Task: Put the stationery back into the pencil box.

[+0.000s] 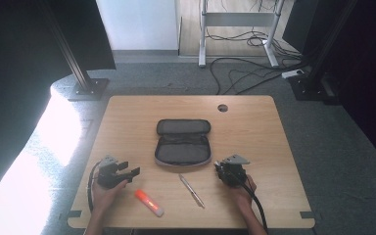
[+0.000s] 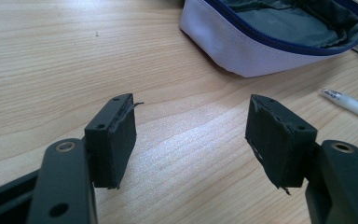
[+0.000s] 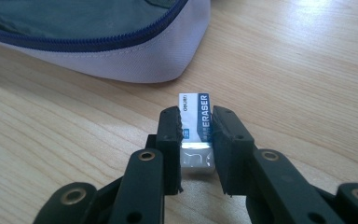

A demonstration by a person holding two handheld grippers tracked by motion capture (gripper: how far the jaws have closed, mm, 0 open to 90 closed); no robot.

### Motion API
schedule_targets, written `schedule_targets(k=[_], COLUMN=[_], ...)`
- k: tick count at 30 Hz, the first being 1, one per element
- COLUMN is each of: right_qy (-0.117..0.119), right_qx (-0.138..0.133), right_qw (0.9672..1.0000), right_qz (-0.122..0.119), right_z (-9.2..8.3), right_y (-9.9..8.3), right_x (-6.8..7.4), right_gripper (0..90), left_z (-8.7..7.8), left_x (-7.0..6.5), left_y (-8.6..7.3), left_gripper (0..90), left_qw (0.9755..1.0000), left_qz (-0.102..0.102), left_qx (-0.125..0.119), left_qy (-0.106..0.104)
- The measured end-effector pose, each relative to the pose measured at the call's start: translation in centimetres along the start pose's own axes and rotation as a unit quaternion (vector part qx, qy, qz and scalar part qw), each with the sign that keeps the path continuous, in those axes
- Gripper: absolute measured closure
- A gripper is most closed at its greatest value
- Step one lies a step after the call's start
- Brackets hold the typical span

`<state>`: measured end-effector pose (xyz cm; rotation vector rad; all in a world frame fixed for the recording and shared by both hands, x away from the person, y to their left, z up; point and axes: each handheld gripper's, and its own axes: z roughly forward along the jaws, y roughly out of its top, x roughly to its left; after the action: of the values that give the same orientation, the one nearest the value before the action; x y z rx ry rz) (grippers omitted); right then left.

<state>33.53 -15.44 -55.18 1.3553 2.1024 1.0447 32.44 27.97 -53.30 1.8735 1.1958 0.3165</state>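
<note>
An open grey pencil case (image 1: pixel 182 142) with a blue zip lies in the middle of the wooden table (image 1: pixel 259 137). My right gripper (image 1: pixel 219 167) sits just right of its front corner. In the right gripper view, my right gripper (image 3: pixel 196 116) is shut on a small white and blue eraser (image 3: pixel 193 103) that rests on the table, close to the pencil case (image 3: pixel 135 65). My left gripper (image 1: pixel 129 169) sits at the front left, its jaws wide apart. In the left gripper view, my left gripper (image 2: pixel 191 109) has only bare wood between its pads, with the pencil case (image 2: pixel 261 51) beyond.
A silver pen (image 1: pixel 191 191) lies on the table between the two hands, also seen as a white pen (image 2: pixel 352 103) at the right. An orange glue stick (image 1: pixel 149 202) lies near the front edge. A cable hole (image 1: pixel 222 107) is at the table's back.
</note>
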Motion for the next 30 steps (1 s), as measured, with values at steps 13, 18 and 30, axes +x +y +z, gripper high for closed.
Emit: schedule_targets(k=[13,18,30], right_qy=[0.007,0.009,0.015], right_qx=[-0.031,-0.041,-0.067], right_qw=[0.9994,0.9990,0.9972], right_qz=[0.013,0.016,0.029], right_z=[-1.9,-2.3,-3.6], right_y=[0.5,0.8,1.3], right_x=[-0.7,-0.8,-1.1], right_gripper=[72.4,72.4,72.4], left_z=[-0.1,0.0,0.1], left_x=[0.1,0.1,0.0], left_y=[0.0,0.0,0.0], left_gripper=[33.9,34.0,34.2], left_qw=[1.0000,1.0000,1.0000], left_qz=[-0.004,-0.004,-0.001], left_qx=[0.000,0.000,0.004], left_qy=[0.002,0.002,0.003])
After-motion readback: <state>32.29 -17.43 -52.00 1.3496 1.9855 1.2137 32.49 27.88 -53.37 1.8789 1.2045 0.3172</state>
